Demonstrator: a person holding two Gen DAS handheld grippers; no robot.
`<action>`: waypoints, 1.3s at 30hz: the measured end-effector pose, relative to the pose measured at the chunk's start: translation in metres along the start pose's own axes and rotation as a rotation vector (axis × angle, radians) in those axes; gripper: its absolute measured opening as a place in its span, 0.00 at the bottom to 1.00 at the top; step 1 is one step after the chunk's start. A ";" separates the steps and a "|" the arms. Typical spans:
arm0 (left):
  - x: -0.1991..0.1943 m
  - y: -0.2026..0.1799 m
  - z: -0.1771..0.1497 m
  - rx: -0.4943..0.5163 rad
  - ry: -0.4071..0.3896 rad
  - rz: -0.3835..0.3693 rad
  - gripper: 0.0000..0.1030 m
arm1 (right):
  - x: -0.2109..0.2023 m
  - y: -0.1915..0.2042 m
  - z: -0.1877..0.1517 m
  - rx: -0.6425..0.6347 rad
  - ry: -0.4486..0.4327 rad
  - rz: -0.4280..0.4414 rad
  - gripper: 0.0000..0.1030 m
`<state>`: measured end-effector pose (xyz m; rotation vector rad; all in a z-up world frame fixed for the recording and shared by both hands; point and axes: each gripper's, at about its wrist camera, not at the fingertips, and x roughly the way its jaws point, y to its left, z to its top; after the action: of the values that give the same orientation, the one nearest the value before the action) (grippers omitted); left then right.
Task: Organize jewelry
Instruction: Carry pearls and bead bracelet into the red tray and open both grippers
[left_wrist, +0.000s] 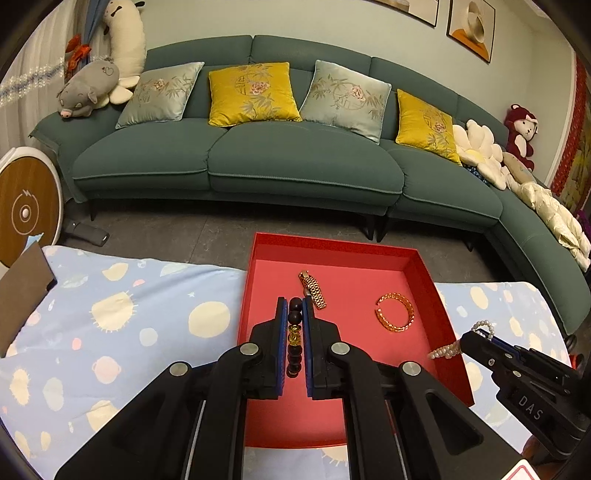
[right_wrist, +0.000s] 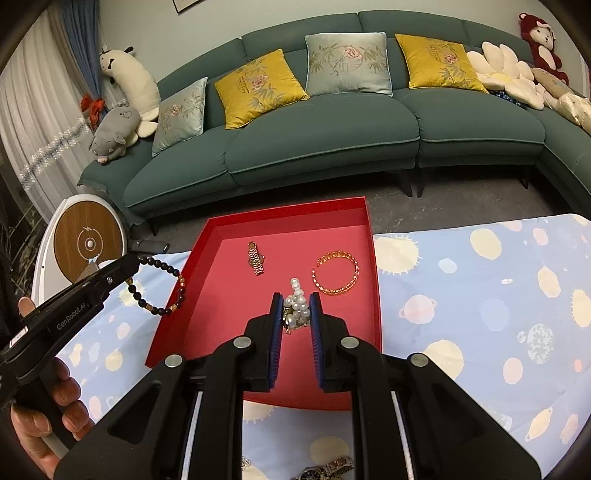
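Note:
A red tray (left_wrist: 258, 258) (right_wrist: 207, 236) lies on a blue patterned cloth. In it lie a gold link watch band (left_wrist: 313, 288) (right_wrist: 255, 259) and a gold open bangle (left_wrist: 394, 313) (right_wrist: 335, 273). My left gripper (left_wrist: 294, 306) is shut on a dark bead bracelet (left_wrist: 294, 339) and holds it over the tray's left part; in the right wrist view the bracelet (right_wrist: 159, 284) hangs at the tray's left wall. My right gripper (right_wrist: 295, 299) is shut on a pearl bracelet (right_wrist: 297, 306) above the tray's middle; it also shows in the left wrist view (left_wrist: 448, 349).
The blue cloth (right_wrist: 480, 295) covers the table on both sides of the tray. More watches (right_wrist: 325, 469) lie on the cloth at the near edge. A green sofa (left_wrist: 258, 158) with cushions stands behind. A round white and wood device (left_wrist: 26, 210) stands at left.

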<state>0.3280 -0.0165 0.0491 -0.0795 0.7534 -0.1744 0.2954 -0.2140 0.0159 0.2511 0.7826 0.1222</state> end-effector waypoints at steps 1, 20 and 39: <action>0.005 0.001 0.000 -0.003 0.007 0.001 0.05 | 0.006 -0.001 -0.001 0.002 0.011 -0.004 0.13; 0.040 0.007 -0.013 -0.051 0.088 0.016 0.06 | 0.039 -0.008 -0.018 0.011 0.103 -0.040 0.15; -0.111 0.008 0.010 -0.039 -0.084 0.016 0.51 | -0.138 -0.016 -0.017 0.029 -0.186 -0.009 0.64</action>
<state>0.2562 0.0122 0.1303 -0.1171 0.6737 -0.1403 0.1859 -0.2539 0.0939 0.2826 0.6005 0.0775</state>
